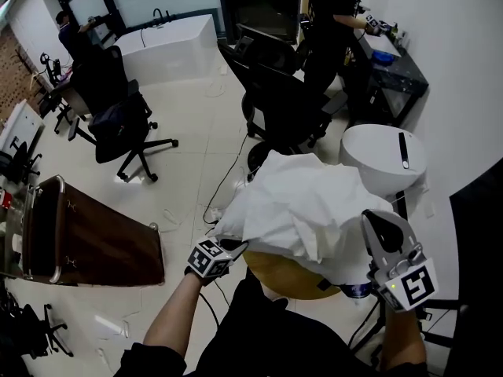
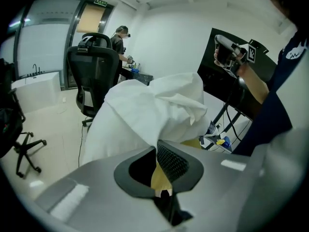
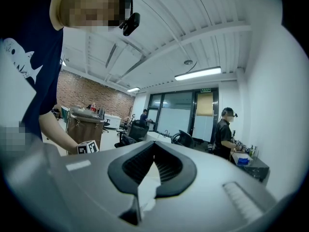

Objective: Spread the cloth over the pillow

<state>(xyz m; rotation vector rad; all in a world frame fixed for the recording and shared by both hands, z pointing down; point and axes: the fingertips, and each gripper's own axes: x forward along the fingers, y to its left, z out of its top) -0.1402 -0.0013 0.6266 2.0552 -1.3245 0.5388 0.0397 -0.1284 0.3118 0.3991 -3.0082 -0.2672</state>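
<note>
A: What's in the head view?
B: The white cloth lies on the yellow pillow.
A: Left gripper view?
B: The left gripper is pinched tight on the cloth edge.
A: Right gripper view?
B: The right gripper bites the cloth too.

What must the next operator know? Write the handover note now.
Left claw: shut on the cloth's near-left edge.
Right claw: shut on another cloth edge, raised at the right.
Pillow: yellow, under the cloth, with its near side bare.
Done: both edges gripped; the cloth lies bunched and creased over the pillow's top.
Left: probably draw the edges apart and down over the bare side, smooth the cloth, then release.
</note>
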